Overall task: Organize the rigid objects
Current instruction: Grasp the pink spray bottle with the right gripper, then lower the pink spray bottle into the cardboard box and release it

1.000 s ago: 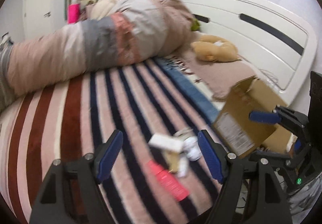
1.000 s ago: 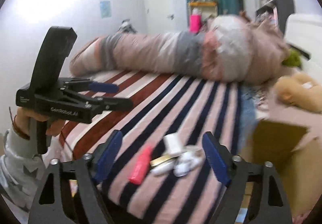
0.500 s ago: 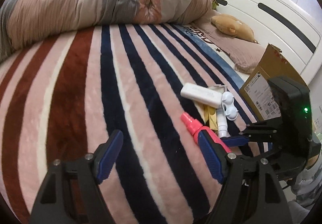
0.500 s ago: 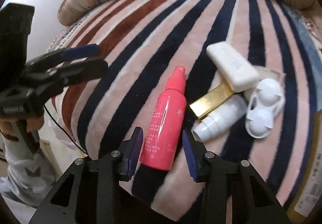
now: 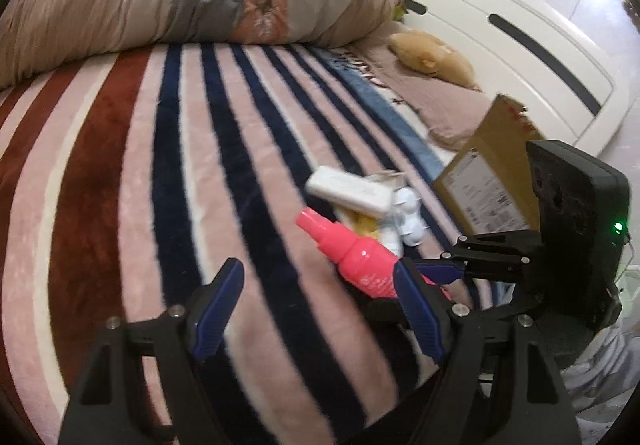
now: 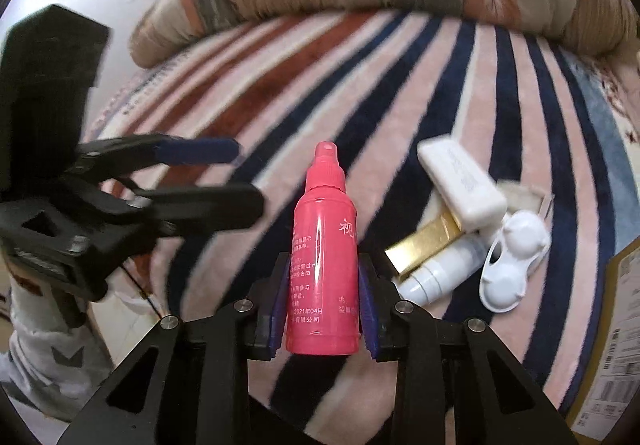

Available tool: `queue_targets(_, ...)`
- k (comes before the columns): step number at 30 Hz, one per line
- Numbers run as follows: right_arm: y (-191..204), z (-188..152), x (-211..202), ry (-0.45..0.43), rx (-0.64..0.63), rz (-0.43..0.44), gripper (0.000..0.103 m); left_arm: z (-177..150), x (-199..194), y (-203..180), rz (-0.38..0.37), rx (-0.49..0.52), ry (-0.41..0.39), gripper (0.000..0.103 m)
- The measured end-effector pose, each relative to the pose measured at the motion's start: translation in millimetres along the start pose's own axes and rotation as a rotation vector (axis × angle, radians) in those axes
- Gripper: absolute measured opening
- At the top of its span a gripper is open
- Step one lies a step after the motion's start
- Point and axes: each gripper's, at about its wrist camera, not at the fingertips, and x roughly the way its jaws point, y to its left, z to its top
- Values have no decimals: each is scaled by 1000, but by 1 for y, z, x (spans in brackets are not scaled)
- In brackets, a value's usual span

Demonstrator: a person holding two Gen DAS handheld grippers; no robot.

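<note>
The pink plastic spray bottle [image 6: 323,265] carries white Chinese print. One large character, 视, stands on its upper right side. Lower down there are small lines of text; among them the date 2021年04月 and the ending 有限公司 are readable. The brown cardboard box [image 6: 616,345] has a white shipping label with barcodes, but its print is too small to read.
</note>
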Motion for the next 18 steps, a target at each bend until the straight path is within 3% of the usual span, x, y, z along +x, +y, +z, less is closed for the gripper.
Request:
queue_targets(7, 16, -3, -63, -152, -64, 59, 27, 24, -27, -42, -109, 23, -79, 74)
queue_targets(9, 19, -3, -84, -210, -87, 43, 27, 36, -36, -60, -130, 43, -96, 68)
queue_targets(13, 7, -5, -126, -313, -134, 24, 27, 57, -50, -104, -154, 121, -156, 46)
queue_targets(18, -19, -17, -177, -405, -114, -17, 27, 83, -53, -165, -172, 217, -207, 39)
